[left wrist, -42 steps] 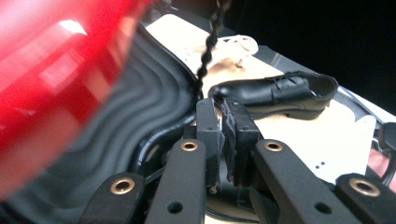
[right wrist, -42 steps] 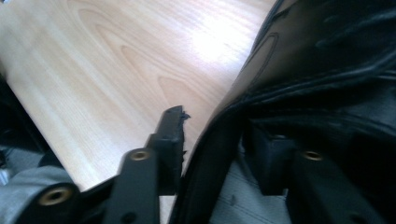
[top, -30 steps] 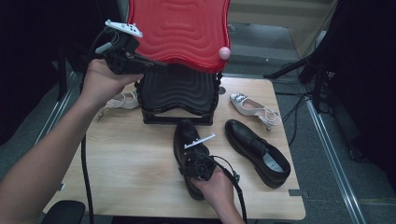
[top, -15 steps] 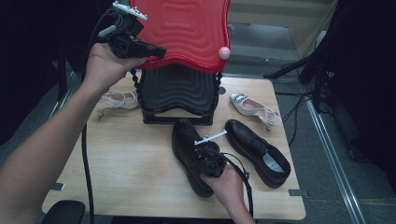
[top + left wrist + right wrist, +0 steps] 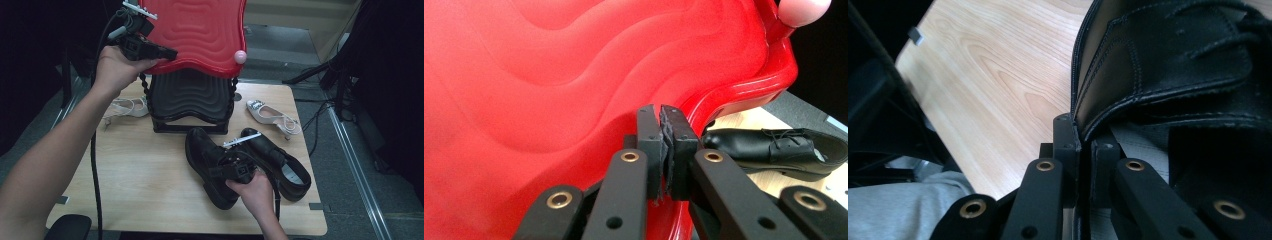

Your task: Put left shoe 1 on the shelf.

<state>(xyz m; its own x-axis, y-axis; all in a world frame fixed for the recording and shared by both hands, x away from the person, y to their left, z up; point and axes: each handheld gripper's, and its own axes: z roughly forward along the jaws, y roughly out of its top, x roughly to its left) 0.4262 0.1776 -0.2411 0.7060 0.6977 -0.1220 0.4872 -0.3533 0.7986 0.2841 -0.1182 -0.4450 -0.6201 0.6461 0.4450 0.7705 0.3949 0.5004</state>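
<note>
A black box [image 5: 189, 100] stands at the back middle of the table [image 5: 125, 175]. To its left lies a pale sandal [image 5: 125, 106]. Above the box, the left gripper [image 5: 167, 52] is clamped tight on the lower edge of the raised red lid [image 5: 200, 30]. In front of the box, the right gripper [image 5: 220, 172], whose jaws have just been closing, pinches the rim of a black shoe [image 5: 207, 162]; its mate [image 5: 277, 162] lies just right. Right of the box rests a white shoe [image 5: 272, 116].
</note>
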